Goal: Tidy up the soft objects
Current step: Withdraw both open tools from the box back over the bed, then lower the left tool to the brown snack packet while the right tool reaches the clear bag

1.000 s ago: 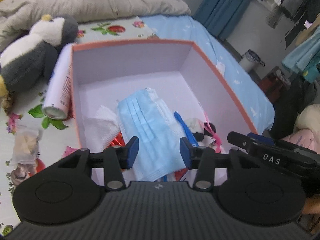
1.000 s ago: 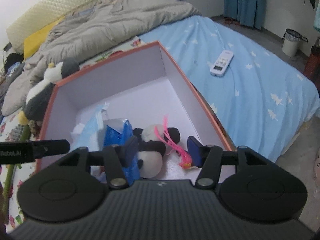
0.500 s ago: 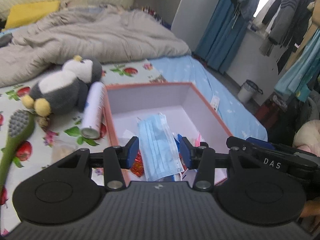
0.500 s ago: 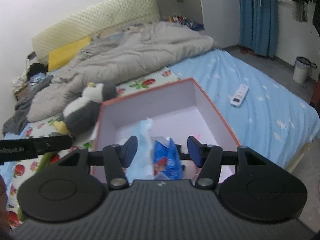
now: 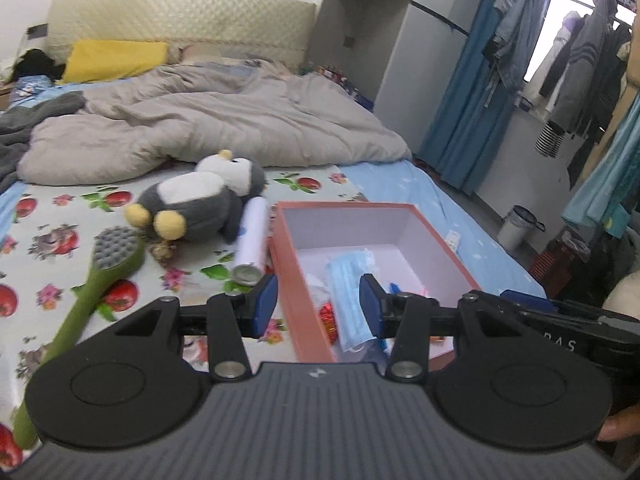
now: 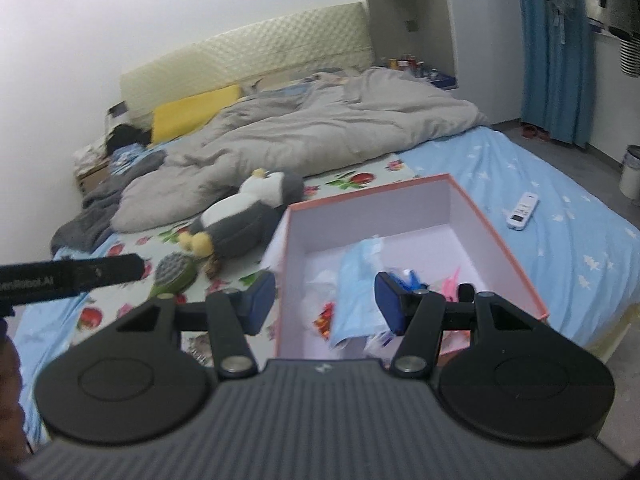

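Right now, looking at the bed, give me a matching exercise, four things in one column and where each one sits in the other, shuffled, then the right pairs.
Things:
1. face mask
2. penguin plush
3. remote control
4. yellow pillow

Places:
A. by the headboard
B. inside the box
C. on the plain blue sheet, right of the box
D. on the fruit-print sheet, left of the box

Pairs: 1-B, 2-D, 3-C, 4-A

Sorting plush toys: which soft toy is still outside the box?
The grey-and-white penguin plush, lying on the fruit-print sheet left of the pink box; the mask lies inside.
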Demonstrator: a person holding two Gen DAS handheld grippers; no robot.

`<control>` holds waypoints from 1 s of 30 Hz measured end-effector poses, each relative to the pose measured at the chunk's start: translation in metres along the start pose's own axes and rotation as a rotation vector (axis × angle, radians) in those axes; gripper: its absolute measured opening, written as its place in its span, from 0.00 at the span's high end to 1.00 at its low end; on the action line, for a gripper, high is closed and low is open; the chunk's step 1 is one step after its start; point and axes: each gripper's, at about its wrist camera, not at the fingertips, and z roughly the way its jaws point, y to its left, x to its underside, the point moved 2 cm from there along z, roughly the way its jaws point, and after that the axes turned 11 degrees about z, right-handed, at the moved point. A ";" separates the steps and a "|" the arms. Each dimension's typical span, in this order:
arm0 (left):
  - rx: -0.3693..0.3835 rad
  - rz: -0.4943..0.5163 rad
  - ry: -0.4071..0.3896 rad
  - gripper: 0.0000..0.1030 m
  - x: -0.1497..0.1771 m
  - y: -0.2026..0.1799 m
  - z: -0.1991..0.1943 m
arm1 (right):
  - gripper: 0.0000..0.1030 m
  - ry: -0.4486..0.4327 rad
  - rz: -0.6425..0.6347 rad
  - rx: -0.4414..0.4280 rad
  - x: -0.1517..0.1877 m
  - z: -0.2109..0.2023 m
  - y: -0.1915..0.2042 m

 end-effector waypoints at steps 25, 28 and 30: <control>-0.203 -0.148 0.039 0.50 0.123 0.079 -0.067 | 0.44 0.141 -0.184 -0.155 0.089 0.026 0.086; -0.220 -0.169 0.052 0.50 0.133 0.094 -0.054 | 0.44 0.150 -0.186 -0.160 0.095 0.040 0.094; -0.225 -0.177 0.067 0.50 0.138 0.103 -0.044 | 0.44 0.149 -0.188 -0.159 0.098 0.050 0.097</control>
